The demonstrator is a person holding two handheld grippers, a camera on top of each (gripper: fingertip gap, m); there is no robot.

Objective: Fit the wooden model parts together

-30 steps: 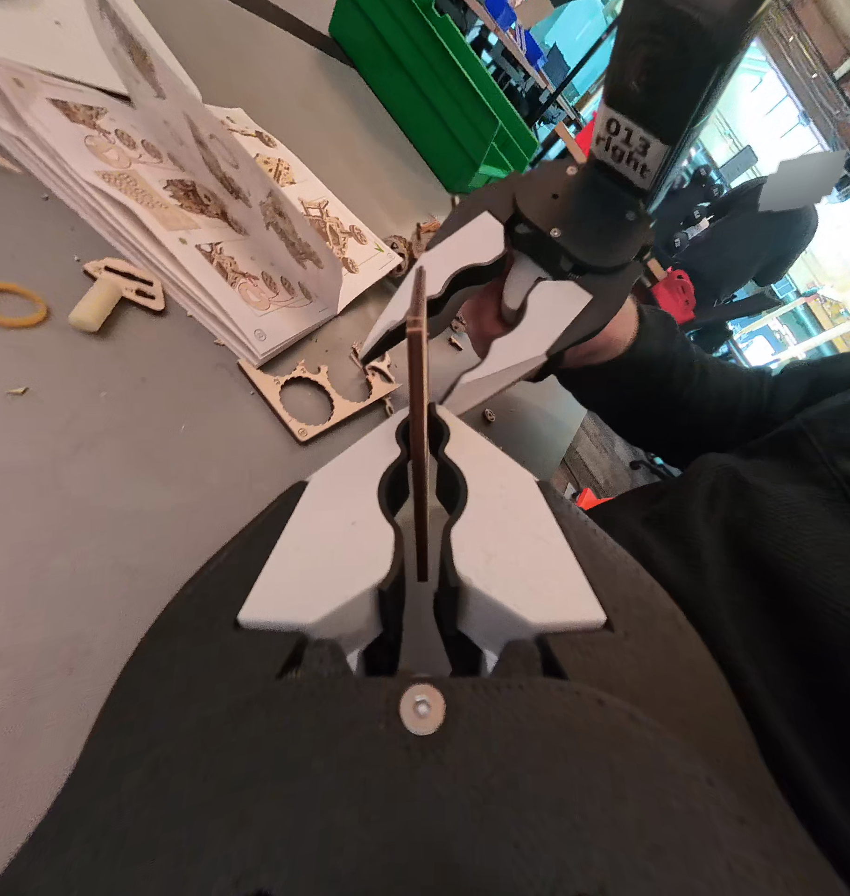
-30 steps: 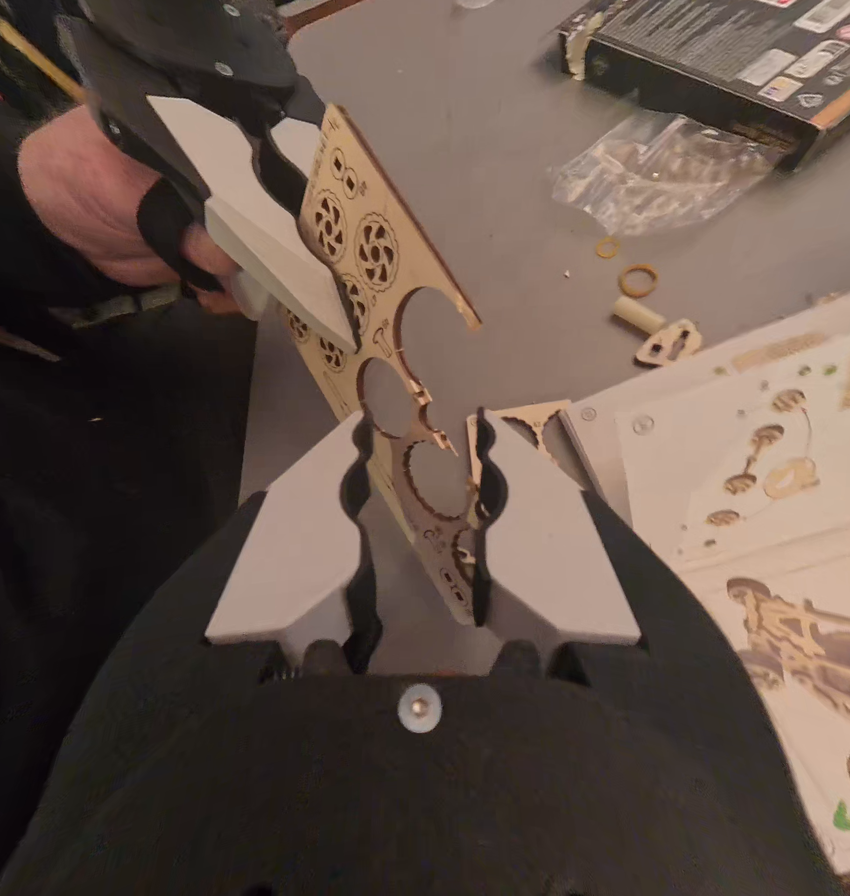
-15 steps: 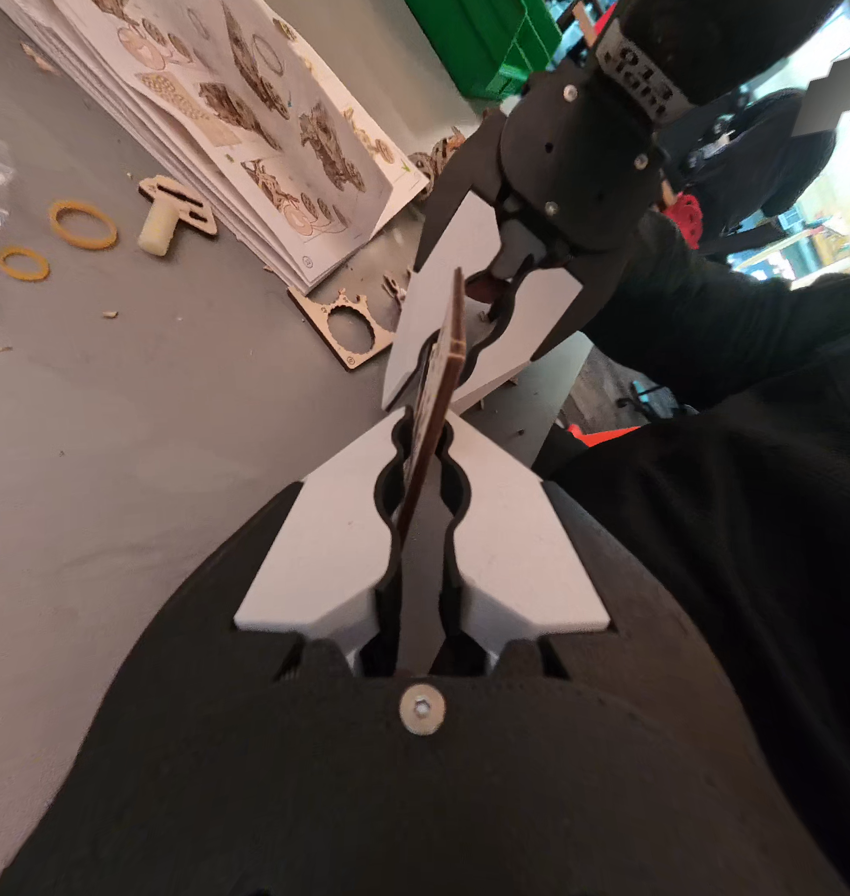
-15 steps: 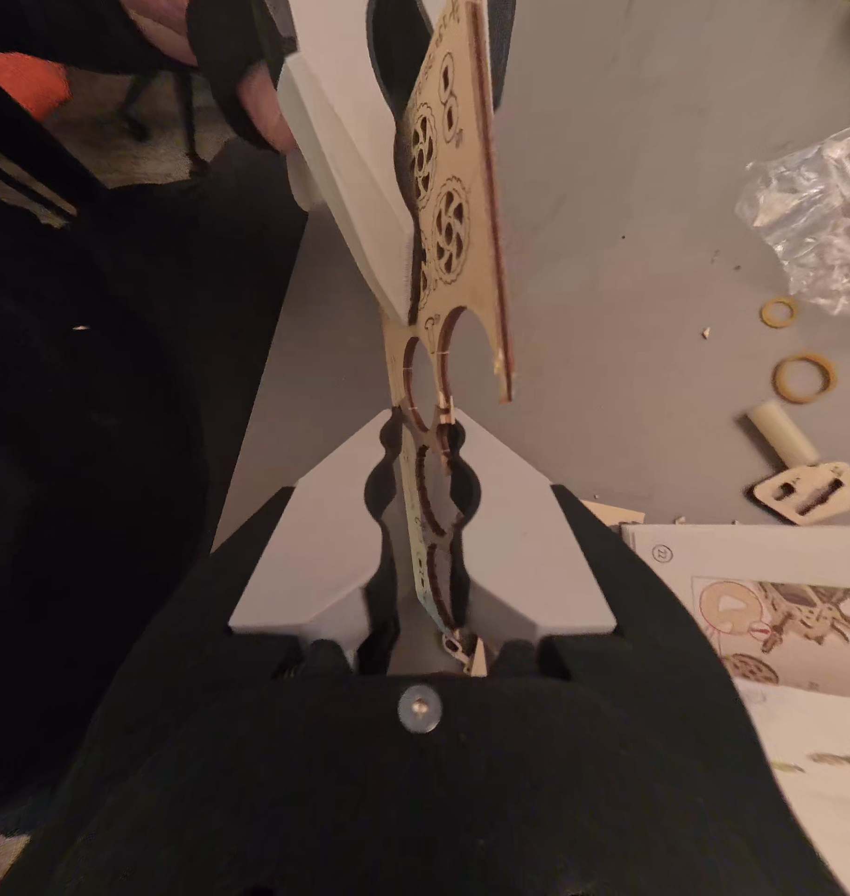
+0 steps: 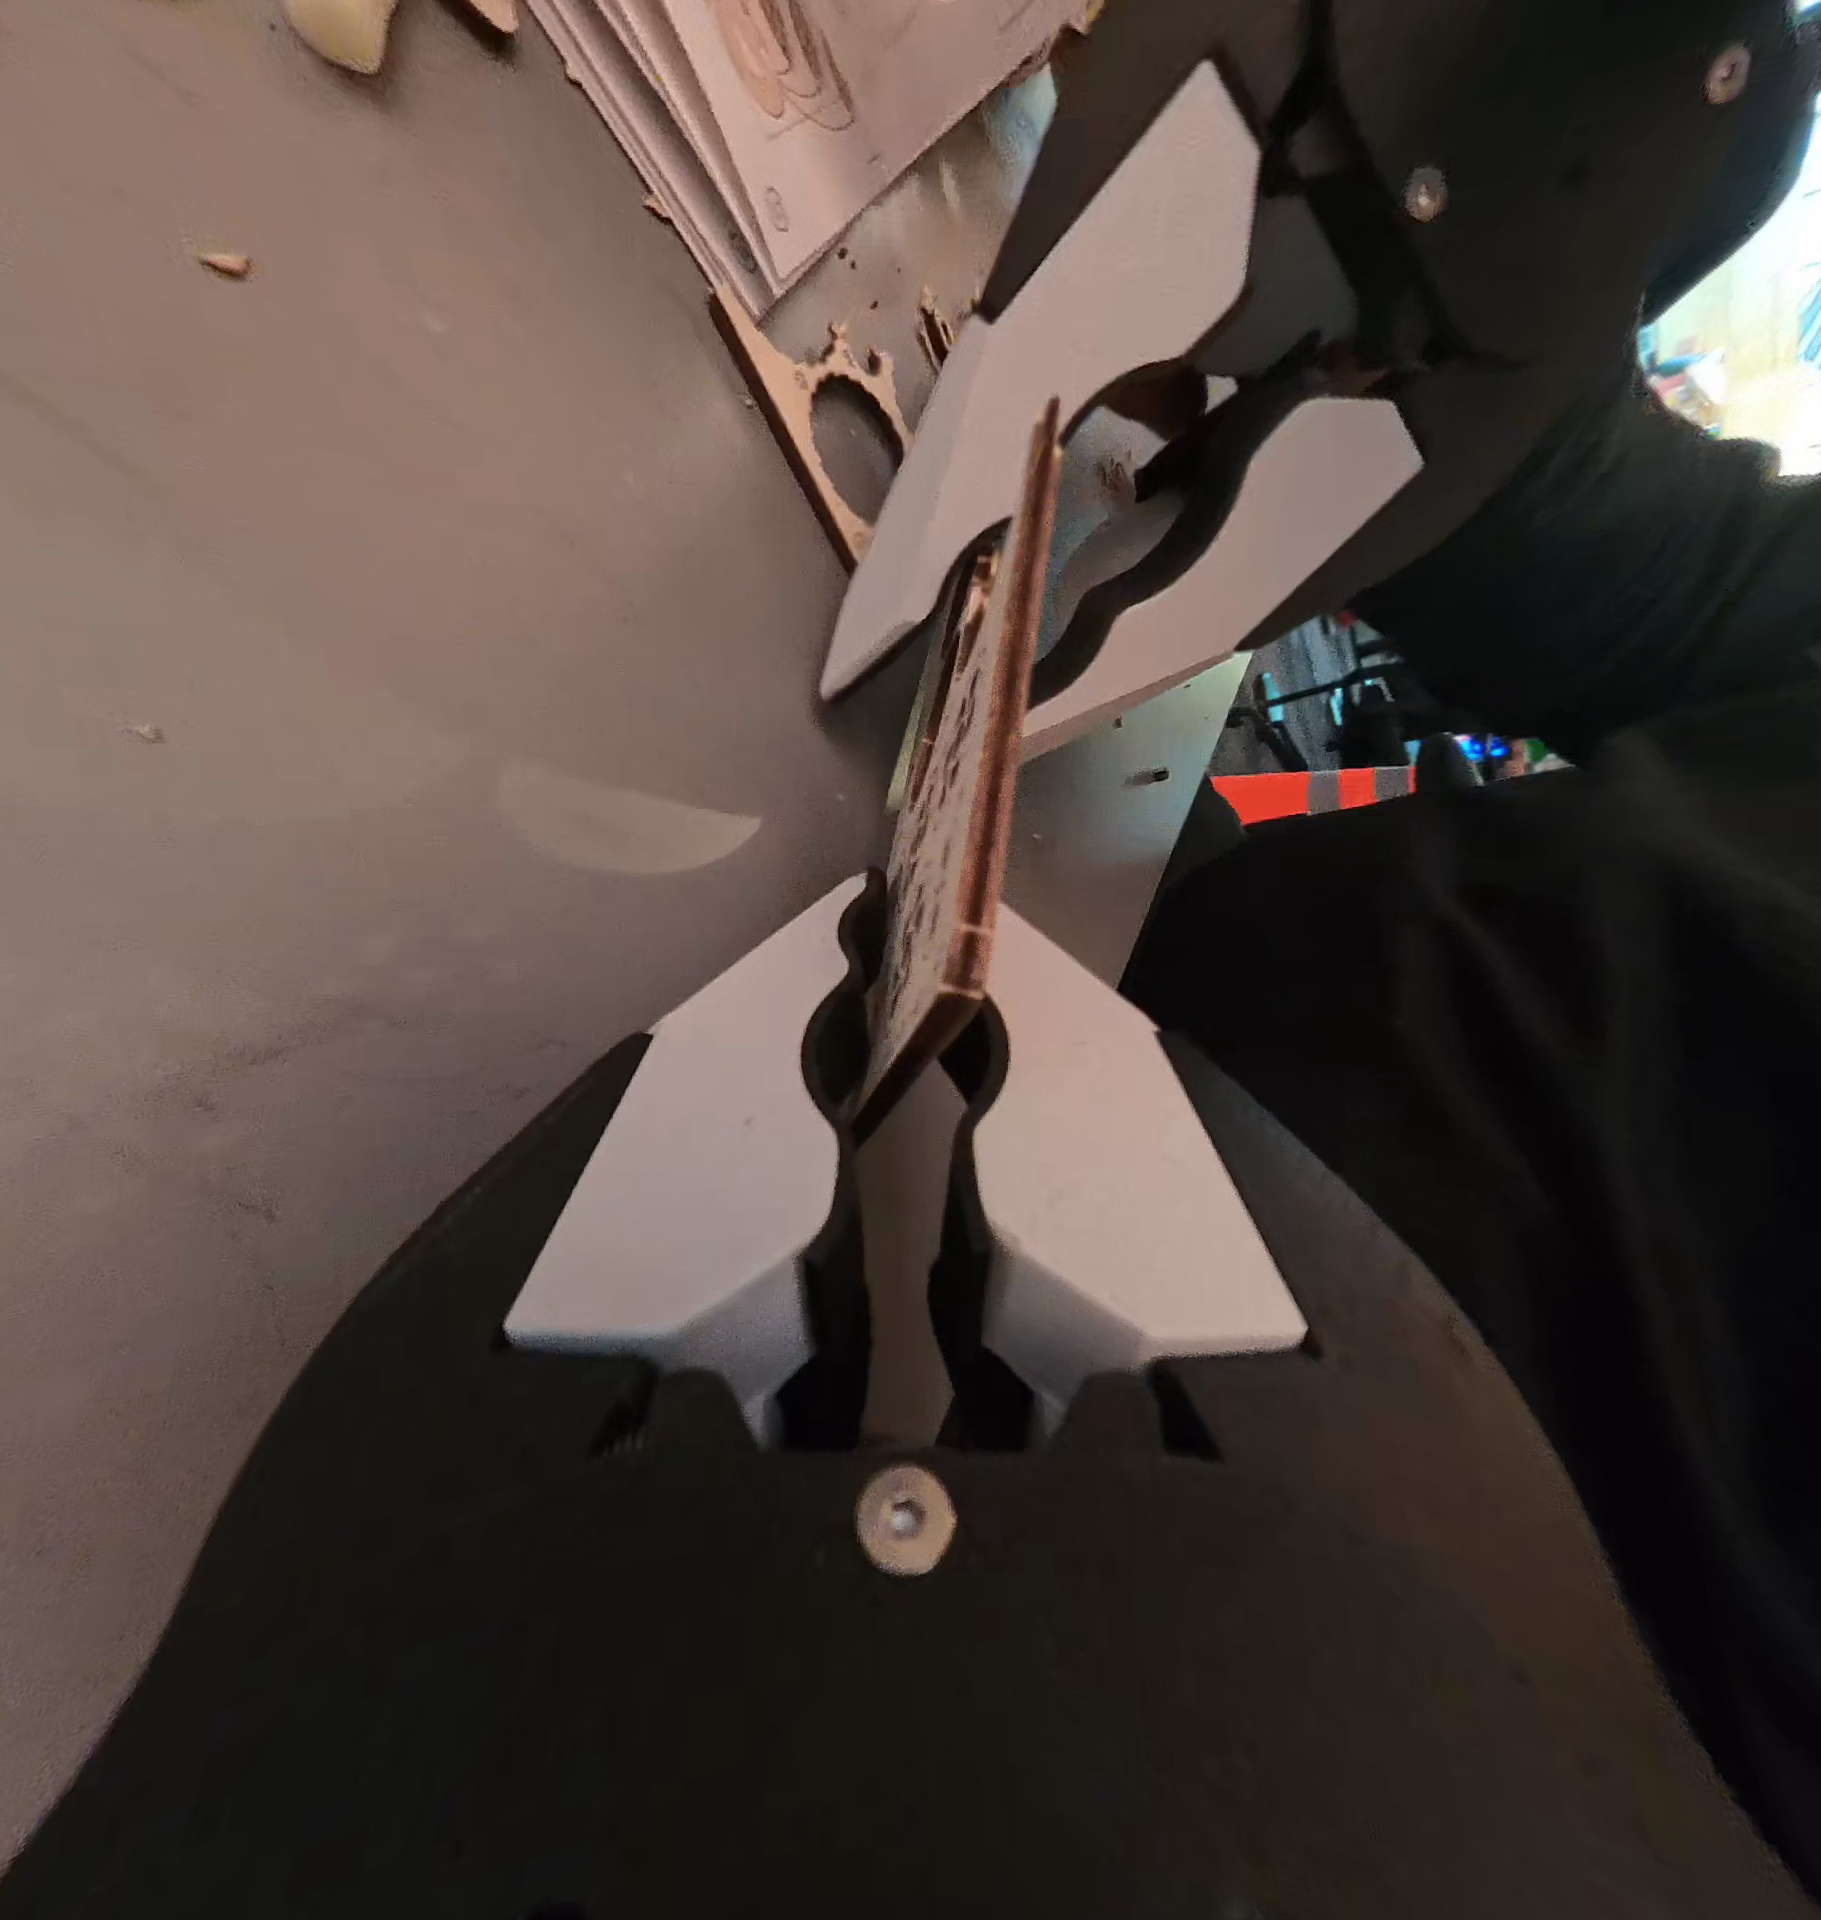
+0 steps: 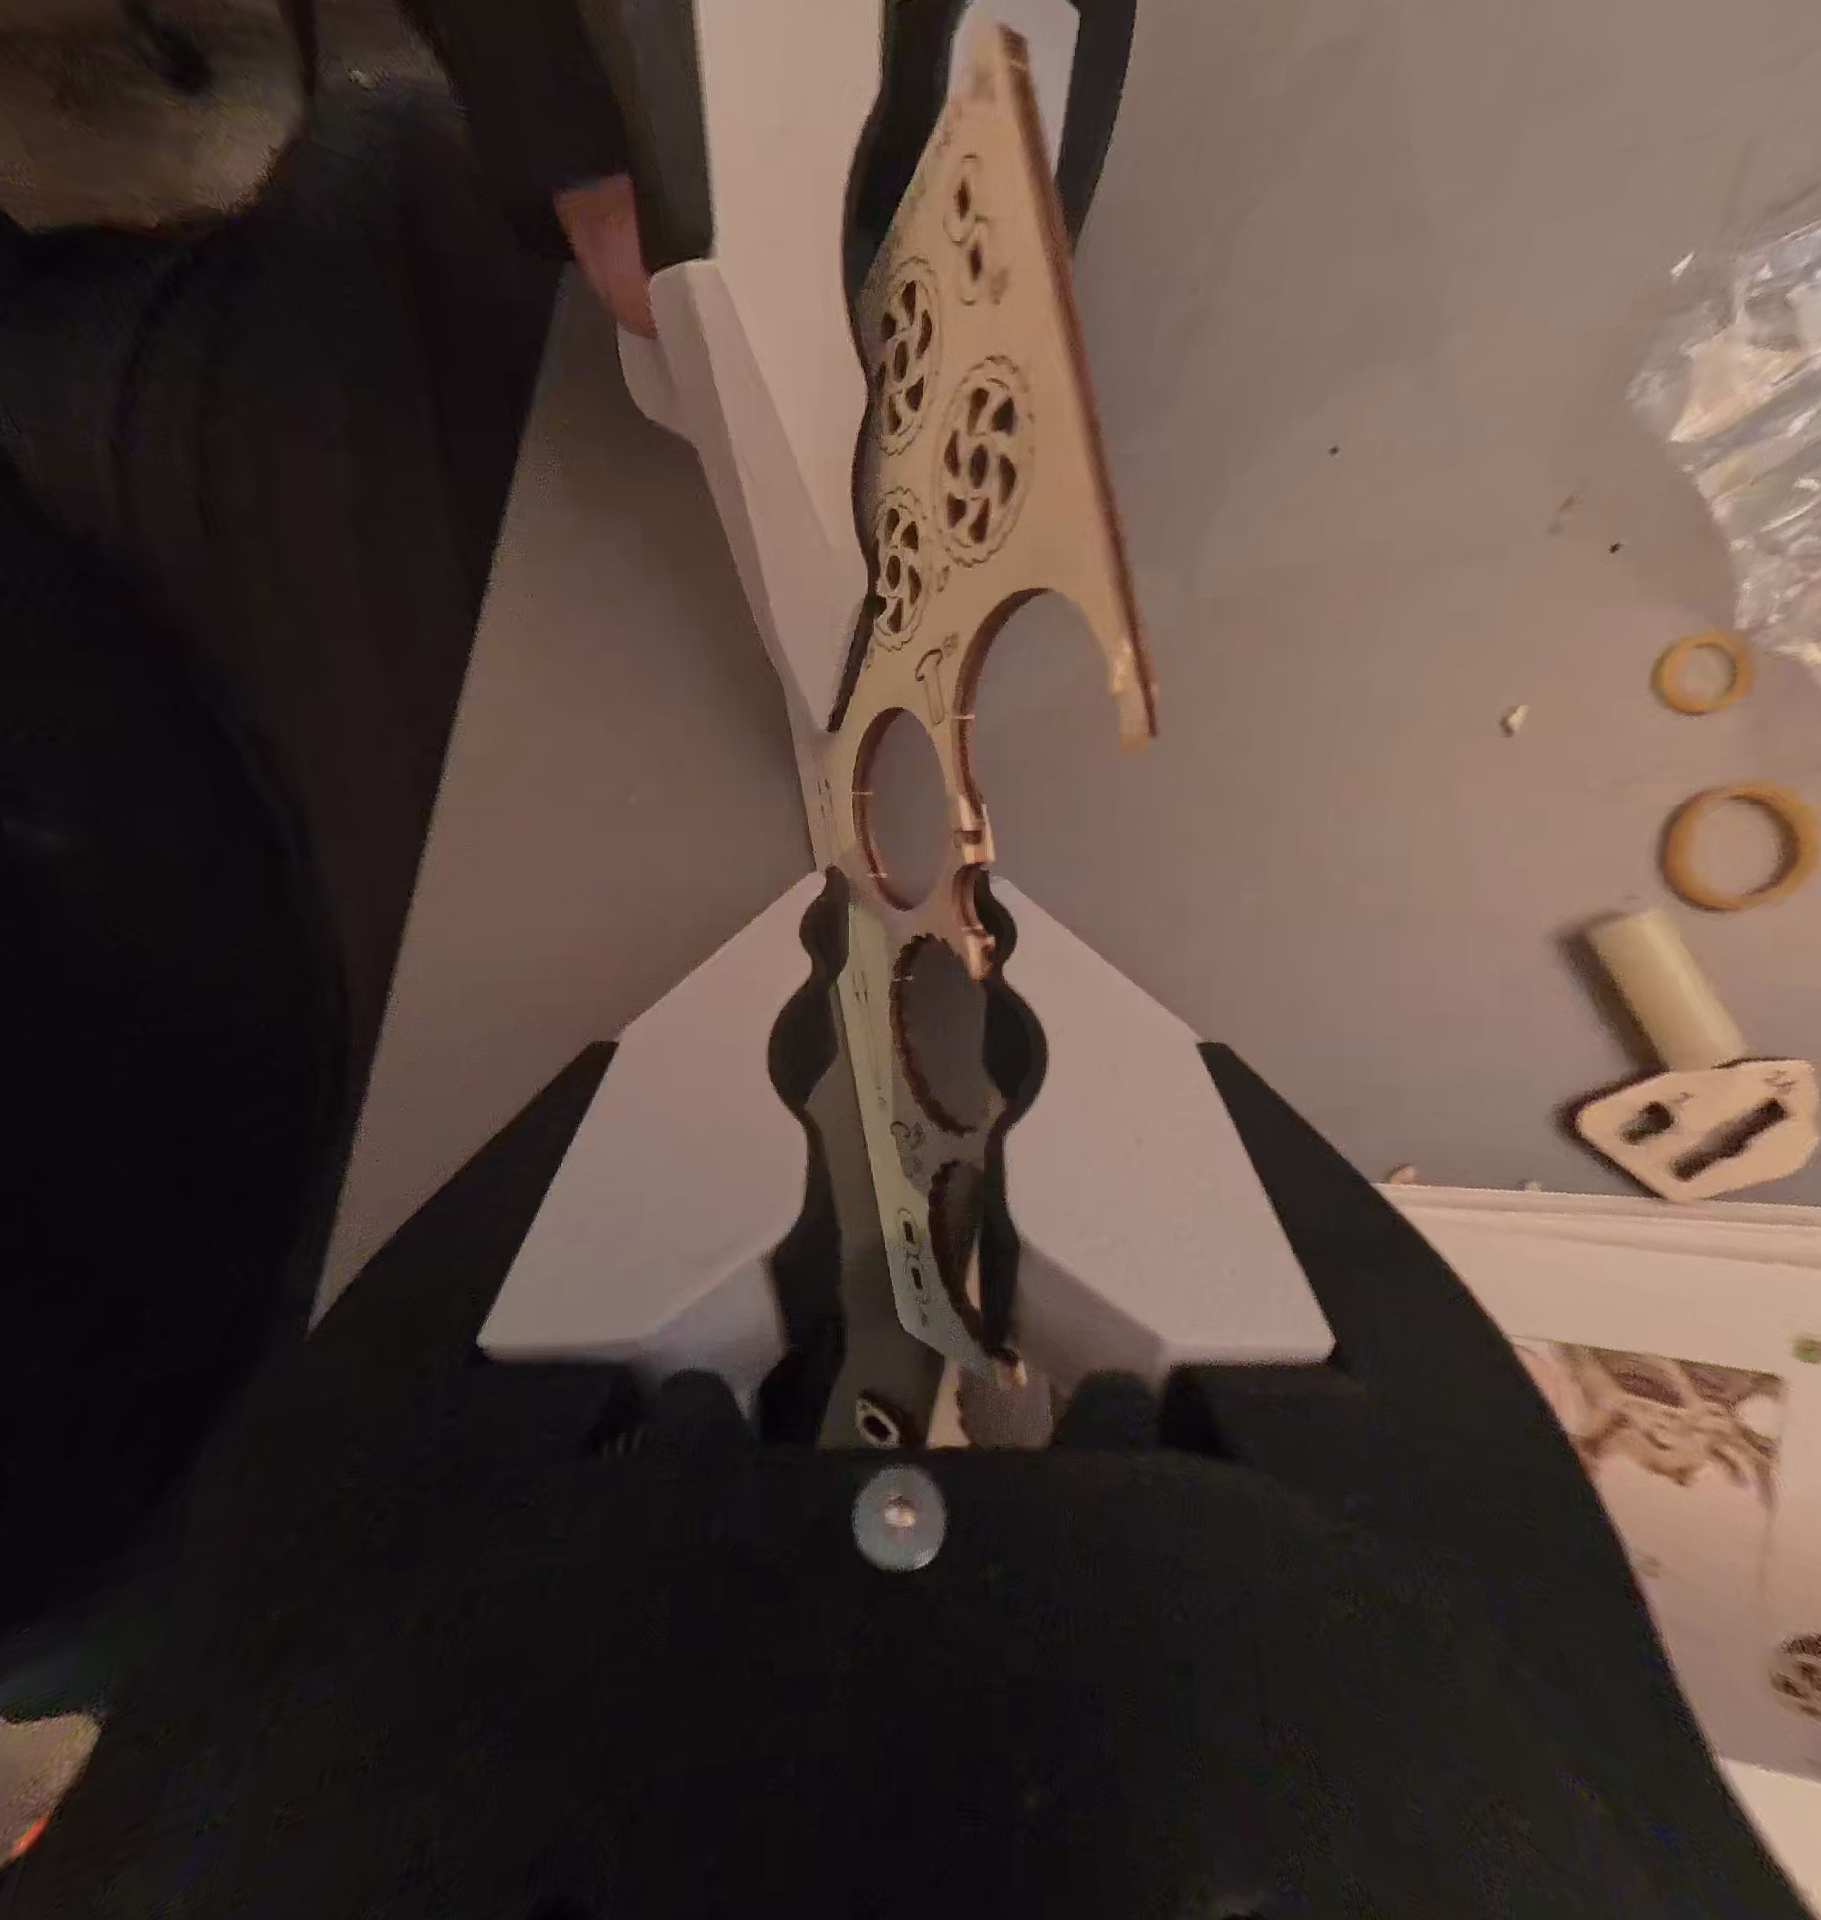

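Note:
A thin wooden sheet (image 6: pixel 989 416) with laser-cut gears and round holes hangs above the grey table (image 5: pixel 366 727). My left gripper (image 5: pixel 927 914) is shut on one end of it, and the sheet (image 5: pixel 979 748) shows edge-on and tilted between its fingers. My right gripper (image 6: pixel 914 894) is shut on the other end, where cut-out holes sit between its fingers. In the left wrist view the right gripper (image 5: pixel 932 707) faces mine from the upper right. In the right wrist view a white finger (image 6: pixel 750 436) of the left gripper shows behind the sheet.
An open instruction booklet (image 5: pixel 833 104) lies on the table, with a wooden offcut (image 5: pixel 844 436) beside it. Two rubber bands (image 6: pixel 1737 842), a white peg on a wooden piece (image 6: pixel 1695 1101) and a plastic bag (image 6: pixel 1779 468) lie at the right. A black sleeve (image 5: pixel 1508 1143) fills the table's near edge. My left and right fingertips are right by each other.
My right gripper has closed on the sheet's lower end. Both grippers have moved closer together and lower toward the table. The sheet has tilted in the left gripper.

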